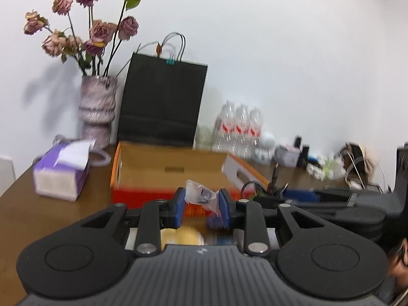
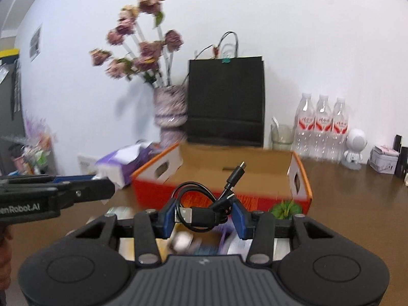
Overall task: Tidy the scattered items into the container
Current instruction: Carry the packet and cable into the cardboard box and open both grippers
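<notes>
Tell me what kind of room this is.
Probably an office or home desk against a plain wall. A vase of dried roses, a black paper bag, water bottles and a tissue box sit around the open cardboard box on the brown table.

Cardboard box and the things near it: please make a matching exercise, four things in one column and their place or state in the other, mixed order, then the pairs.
Things:
1. black cable
2. small plastic bag
3. cardboard box
4. water bottles

Place or state:
A. open on the table
B. held by the left gripper
C. standing by the wall
D. held by the right gripper

Pairs: 1-D, 2-B, 3-A, 4-C
</notes>
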Action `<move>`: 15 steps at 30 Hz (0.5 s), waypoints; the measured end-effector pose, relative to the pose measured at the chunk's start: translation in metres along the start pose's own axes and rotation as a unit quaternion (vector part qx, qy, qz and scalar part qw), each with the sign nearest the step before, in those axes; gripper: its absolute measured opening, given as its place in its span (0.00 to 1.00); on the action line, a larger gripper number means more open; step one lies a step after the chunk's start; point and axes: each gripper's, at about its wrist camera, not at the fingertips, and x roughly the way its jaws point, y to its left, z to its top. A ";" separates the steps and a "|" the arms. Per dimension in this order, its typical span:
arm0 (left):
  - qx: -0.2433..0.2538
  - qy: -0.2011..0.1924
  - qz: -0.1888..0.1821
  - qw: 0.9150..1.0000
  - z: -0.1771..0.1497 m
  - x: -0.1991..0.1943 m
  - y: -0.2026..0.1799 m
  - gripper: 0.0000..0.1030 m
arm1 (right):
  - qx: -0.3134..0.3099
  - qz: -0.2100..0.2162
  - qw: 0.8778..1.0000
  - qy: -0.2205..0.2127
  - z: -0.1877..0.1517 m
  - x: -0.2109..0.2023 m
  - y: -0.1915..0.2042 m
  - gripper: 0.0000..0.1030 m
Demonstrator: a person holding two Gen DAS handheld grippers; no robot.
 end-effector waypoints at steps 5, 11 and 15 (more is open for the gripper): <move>-0.041 0.004 0.020 0.999 0.029 0.070 0.013 0.28 | 0.019 -0.023 1.000 0.006 0.024 0.063 -0.019 0.43; -0.077 0.051 0.041 0.995 0.024 0.139 0.041 0.28 | 0.034 -0.039 0.997 0.054 0.028 0.130 -0.046 0.43; -0.072 0.071 0.051 0.994 0.019 0.158 0.050 0.28 | 0.032 -0.044 0.996 0.074 0.025 0.147 -0.053 0.43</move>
